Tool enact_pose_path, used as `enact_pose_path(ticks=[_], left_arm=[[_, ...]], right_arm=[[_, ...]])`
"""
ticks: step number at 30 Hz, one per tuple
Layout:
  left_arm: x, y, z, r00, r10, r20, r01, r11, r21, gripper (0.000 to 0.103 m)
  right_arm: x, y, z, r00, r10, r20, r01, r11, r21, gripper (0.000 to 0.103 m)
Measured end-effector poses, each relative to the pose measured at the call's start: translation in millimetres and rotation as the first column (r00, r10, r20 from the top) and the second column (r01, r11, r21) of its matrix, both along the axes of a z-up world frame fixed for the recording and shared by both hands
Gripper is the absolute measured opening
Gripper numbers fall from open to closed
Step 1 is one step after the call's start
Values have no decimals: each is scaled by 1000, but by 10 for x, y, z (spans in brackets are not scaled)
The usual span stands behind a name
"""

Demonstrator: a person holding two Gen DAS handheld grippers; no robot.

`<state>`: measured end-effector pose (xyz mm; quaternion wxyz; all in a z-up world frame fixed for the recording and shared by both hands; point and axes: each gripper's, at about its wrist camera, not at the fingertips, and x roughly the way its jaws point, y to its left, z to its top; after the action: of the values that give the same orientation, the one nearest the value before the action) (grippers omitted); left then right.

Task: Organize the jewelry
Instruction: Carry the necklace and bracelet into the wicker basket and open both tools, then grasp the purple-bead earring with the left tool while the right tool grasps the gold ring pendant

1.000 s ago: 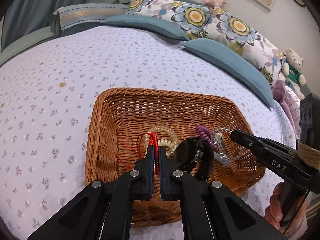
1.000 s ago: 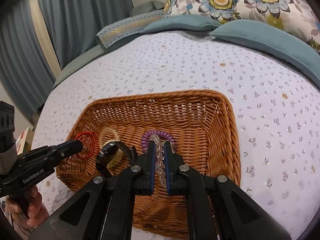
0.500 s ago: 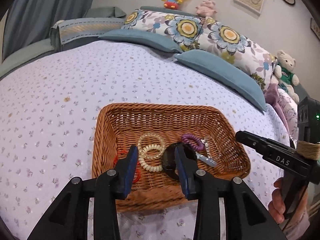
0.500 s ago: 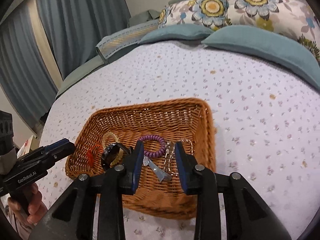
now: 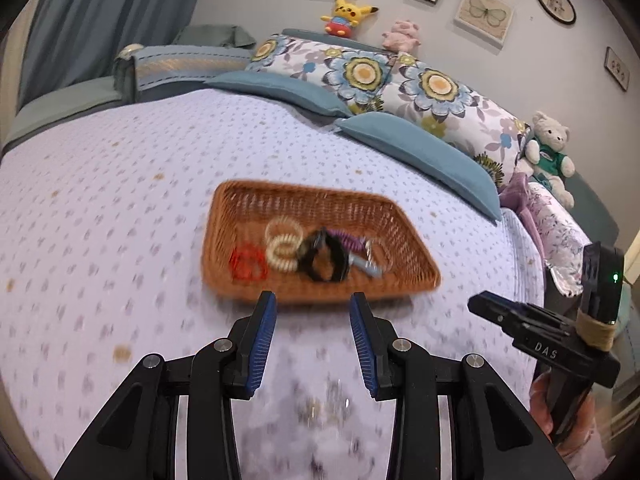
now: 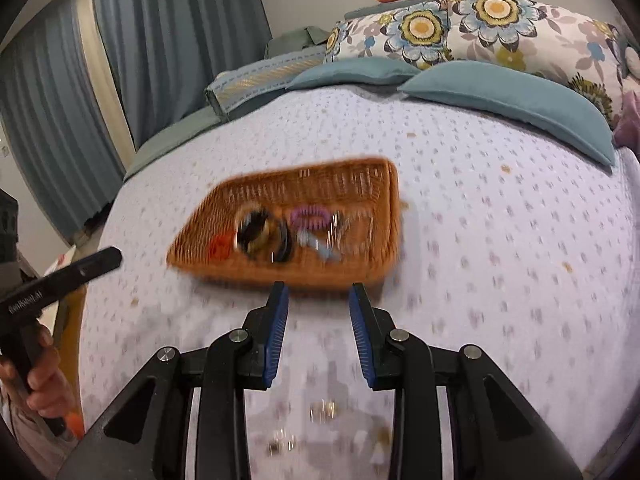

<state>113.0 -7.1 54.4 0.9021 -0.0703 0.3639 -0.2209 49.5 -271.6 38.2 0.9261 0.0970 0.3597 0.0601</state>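
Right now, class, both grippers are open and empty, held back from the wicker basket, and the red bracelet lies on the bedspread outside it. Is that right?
Not quite. The red bracelet lies inside the wicker basket, at its left end beside the cream coil bracelet, as the left wrist view shows. The rest holds: left gripper and right gripper are open, empty, and short of the basket.

Motion blur smears the wicker basket [image 5: 316,288] and the bracelets in it — clear beads beside the purple coil [image 6: 309,218] cannot be made out — and basket weave detail is lost.
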Motion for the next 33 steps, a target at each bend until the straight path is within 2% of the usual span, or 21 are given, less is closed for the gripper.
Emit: enact_pose_path(ticks=[4,9,12,15,20,24,28,33], left_arm=[[-305,138,-217,998,26,-63,-26,1000,3,39],[-542,187,-577,983,52,-174,-51,999,10,39],[-669,119,-797,977,66,-201,-53,996,69,39],[-683,53,-951,969,57,-239,-39,996,78,39],[-652,12,-1032,967,60,-248,-39,996,86,39],[-631,-24,-1064,967,60,-246,-39,995,89,39],[-605,-93,-1065,969,42,-242,-17,994,103,39],[-630,-219,-1076,973,9,-229,23,990,136,39]], right_arm=[[-268,53,-195,999,26,-47,-25,999,22,34],[-494,58,-395,995,27,-93,-23,999,42,34],[-594,95,-533,991,54,-124,-45,996,81,34],[-585,262,-622,985,86,-147,-82,996,33,34],[-526,445,-730,975,132,-179,-129,991,29,34],[-463,475,-819,971,117,-211,-116,993,20,34],[-451,451,-835,972,112,-207,-108,994,32,34],[-406,530,-836,973,95,-211,-100,995,-17,34]])
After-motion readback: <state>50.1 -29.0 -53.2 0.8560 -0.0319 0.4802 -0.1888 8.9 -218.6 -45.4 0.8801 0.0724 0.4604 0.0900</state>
